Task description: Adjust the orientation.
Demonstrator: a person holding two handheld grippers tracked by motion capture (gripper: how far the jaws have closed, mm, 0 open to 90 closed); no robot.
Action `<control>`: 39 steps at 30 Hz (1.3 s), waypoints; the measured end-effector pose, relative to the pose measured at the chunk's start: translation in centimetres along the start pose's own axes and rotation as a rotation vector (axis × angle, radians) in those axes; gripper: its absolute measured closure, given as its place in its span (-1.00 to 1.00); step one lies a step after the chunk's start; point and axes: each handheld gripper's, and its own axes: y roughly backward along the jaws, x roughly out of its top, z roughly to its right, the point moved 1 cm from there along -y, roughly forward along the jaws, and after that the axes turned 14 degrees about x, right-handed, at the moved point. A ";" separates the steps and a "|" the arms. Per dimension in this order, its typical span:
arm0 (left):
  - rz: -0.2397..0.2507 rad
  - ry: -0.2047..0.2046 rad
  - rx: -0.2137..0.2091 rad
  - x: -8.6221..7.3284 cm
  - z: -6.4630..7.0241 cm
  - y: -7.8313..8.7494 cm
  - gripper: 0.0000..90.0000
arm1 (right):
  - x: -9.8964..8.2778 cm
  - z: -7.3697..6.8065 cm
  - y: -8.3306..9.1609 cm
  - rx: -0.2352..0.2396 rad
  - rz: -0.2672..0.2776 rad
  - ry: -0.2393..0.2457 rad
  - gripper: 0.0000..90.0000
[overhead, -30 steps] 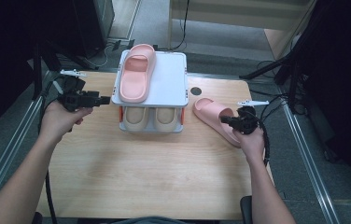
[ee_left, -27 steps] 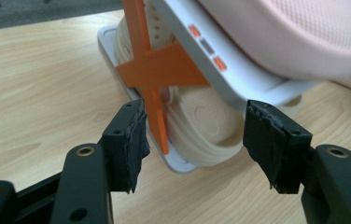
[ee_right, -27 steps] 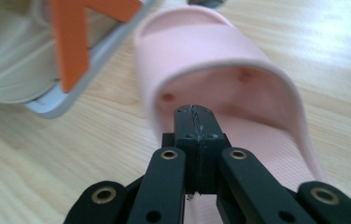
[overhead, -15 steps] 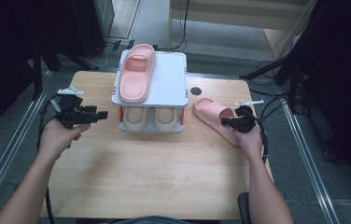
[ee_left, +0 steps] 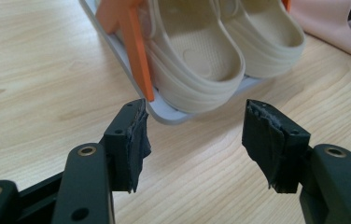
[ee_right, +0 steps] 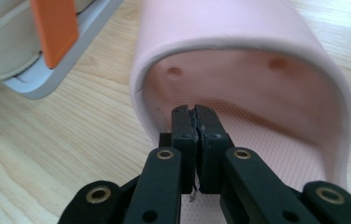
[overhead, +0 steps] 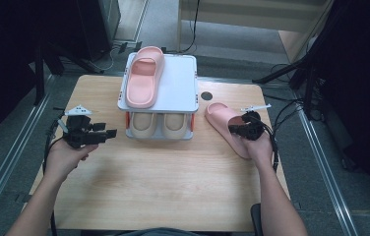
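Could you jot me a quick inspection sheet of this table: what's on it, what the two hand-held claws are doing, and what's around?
Surface: wooden table, with a dark round hole.
Job's things: pink slipper lying on the table; its mate on top of the grey shoe rack.
Clutter: beige slippers on the rack's lower shelf.
Grippers: right gripper shut, tips inside the slipper's strap, nothing pinched; left gripper open, aimed at the rack.
Cables: black, trailing from each gripper.
Surroundings: grey floor, dark stands.

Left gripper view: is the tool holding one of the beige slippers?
No: the left tool stands open above bare table, short of the beige slippers.
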 end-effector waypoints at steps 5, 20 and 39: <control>0.003 -0.014 0.015 -0.5 0.4 -0.4 -0.10 | 0.5 -1.6 -0.7 0.011 -0.021 0.020 0.95; -0.027 -0.025 0.001 -0.6 0.5 -1.2 -0.10 | 1.5 -3.1 -2.2 0.000 -0.003 0.006 0.90; -0.065 -0.004 -0.035 0.1 0.2 -3.0 -0.11 | -1.4 -3.6 3.7 -0.013 0.209 -0.027 0.20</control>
